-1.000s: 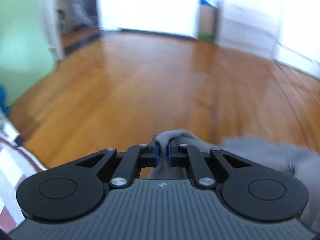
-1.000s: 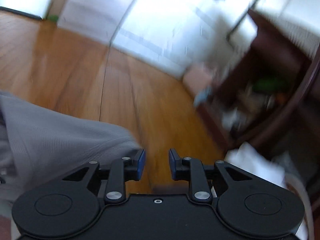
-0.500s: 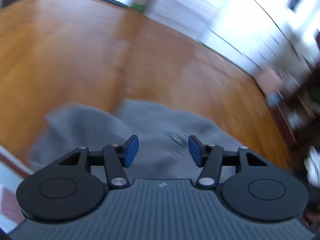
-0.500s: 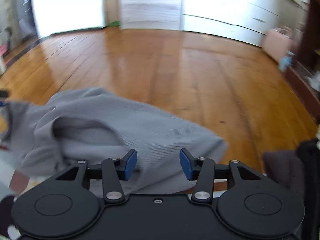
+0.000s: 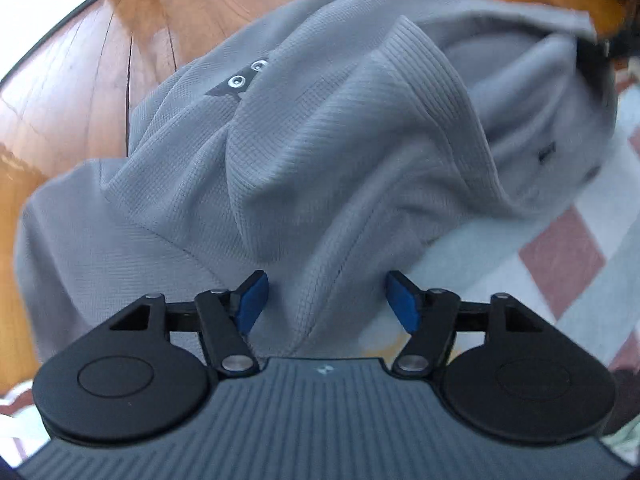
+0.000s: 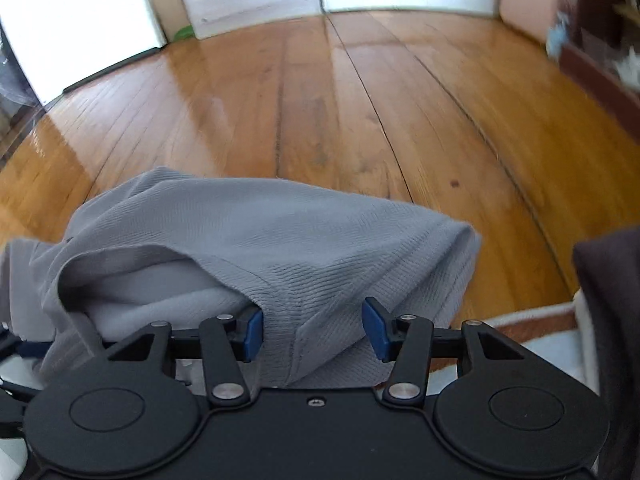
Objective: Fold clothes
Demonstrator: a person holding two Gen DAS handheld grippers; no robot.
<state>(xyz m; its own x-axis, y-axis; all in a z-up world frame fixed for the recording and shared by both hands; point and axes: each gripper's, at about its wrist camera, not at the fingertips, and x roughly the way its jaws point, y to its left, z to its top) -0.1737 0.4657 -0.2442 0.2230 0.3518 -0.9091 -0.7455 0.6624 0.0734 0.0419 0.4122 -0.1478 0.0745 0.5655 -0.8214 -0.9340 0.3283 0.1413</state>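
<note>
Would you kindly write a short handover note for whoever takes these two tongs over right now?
Left tongs: open, holding nothing, gray garment bunched between the pads.
Right tongs: open, empty, a fold of the same gray fabric between the pads.
Garment: crumpled in a heap, partly on the checked rug, partly on the wooden floor. Its two snaps face up.
Done: no neat fold visible.
Left: spread it flat, then fold. A dark cloth waits on the right.

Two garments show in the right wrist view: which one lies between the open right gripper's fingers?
The grey ribbed garment, bunched between the right gripper fingers. The dark garment sits apart at the right edge.
</note>
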